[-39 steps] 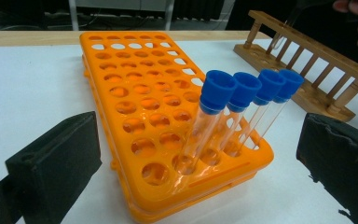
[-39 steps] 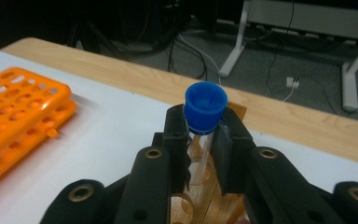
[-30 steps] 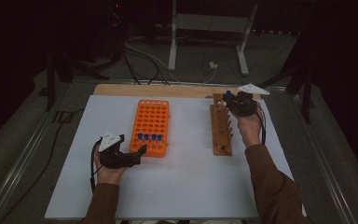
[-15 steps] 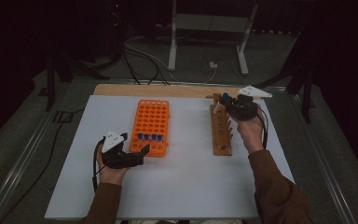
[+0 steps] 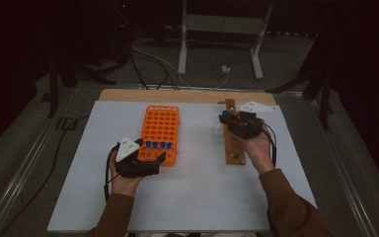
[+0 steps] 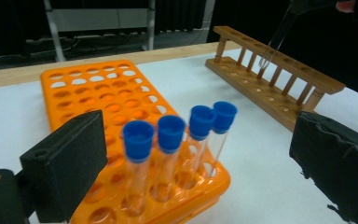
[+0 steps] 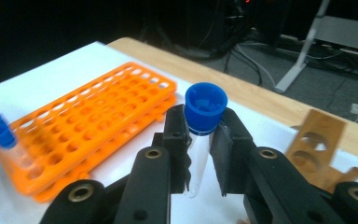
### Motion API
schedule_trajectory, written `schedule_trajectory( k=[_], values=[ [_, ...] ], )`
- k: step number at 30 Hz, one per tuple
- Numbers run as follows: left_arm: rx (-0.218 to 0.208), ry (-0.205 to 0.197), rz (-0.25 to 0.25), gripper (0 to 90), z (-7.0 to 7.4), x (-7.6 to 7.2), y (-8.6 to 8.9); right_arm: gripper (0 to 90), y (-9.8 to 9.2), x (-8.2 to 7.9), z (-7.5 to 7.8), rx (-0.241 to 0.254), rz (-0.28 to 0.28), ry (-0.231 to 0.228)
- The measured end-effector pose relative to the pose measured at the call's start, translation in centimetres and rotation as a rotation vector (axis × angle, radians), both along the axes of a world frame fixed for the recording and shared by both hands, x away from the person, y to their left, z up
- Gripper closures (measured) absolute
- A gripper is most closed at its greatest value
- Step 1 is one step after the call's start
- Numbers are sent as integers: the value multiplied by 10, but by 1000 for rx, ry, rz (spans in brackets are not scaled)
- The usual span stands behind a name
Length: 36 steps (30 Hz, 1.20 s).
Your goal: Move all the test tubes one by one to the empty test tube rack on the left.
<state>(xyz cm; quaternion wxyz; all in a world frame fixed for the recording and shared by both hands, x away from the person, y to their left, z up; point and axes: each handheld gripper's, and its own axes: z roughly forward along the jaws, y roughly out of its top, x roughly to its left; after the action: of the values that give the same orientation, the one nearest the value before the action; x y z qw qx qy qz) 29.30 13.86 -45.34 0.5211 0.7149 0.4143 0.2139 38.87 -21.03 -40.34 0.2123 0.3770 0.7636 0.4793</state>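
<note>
An orange tube rack (image 5: 161,123) (image 6: 93,91) (image 7: 86,128) holds several blue-capped test tubes (image 5: 157,145) (image 6: 177,135) in its near row. My left gripper (image 5: 150,160) (image 6: 200,158) sits at that row, open. Its jaws have just been closing a little, with the tubes in the gap between them and untouched. My right gripper (image 5: 234,122) (image 7: 205,140) is shut on one blue-capped test tube (image 7: 200,154) (image 6: 274,42), held just below its cap. The tube hangs tilted over the wooden rack (image 5: 235,150) (image 6: 279,86) (image 7: 318,137).
Both racks stand on a white board (image 5: 197,197) with a wooden strip (image 5: 177,95) along its far edge. Beyond it are a metal stand (image 5: 219,29) and loose cables (image 5: 148,59) on the floor. Free board lies between the racks and toward the near edge.
My right gripper has carried its tube nearer and slightly left along the wooden rack. The left gripper has edged toward the orange rack's near row.
</note>
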Motion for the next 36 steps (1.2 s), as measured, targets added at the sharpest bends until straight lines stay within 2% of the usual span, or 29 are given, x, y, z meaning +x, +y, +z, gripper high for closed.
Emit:
schedule_trajectory(
  k=[3,4,7,12,17,25,29,33,36],
  values=[
    [15,-20,0,56,5,-1,-7,773,8,-6,-1,-10,28,6],
    [7,-26,-9,69,6,-1,-10,773,10,-8,-1,-12,37,7],
    [17,-61,-8,99,12,-5,-17,772,16,-14,-2,-18,63,13],
    [19,-99,-22,127,20,-7,-28,772,23,-22,-2,-1,95,24],
    [7,-85,-54,146,20,-2,-43,771,29,-29,-2,21,128,45],
    [43,-51,-99,174,14,6,-69,772,40,-38,-4,40,182,80],
    [68,-46,-110,253,12,8,-81,771,47,-43,-3,54,216,95],
    [87,-52,-131,423,9,9,-90,771,56,-48,-2,52,247,99],
    [97,-42,-147,542,7,11,-93,771,60,-51,-1,49,266,95]
  ],
)
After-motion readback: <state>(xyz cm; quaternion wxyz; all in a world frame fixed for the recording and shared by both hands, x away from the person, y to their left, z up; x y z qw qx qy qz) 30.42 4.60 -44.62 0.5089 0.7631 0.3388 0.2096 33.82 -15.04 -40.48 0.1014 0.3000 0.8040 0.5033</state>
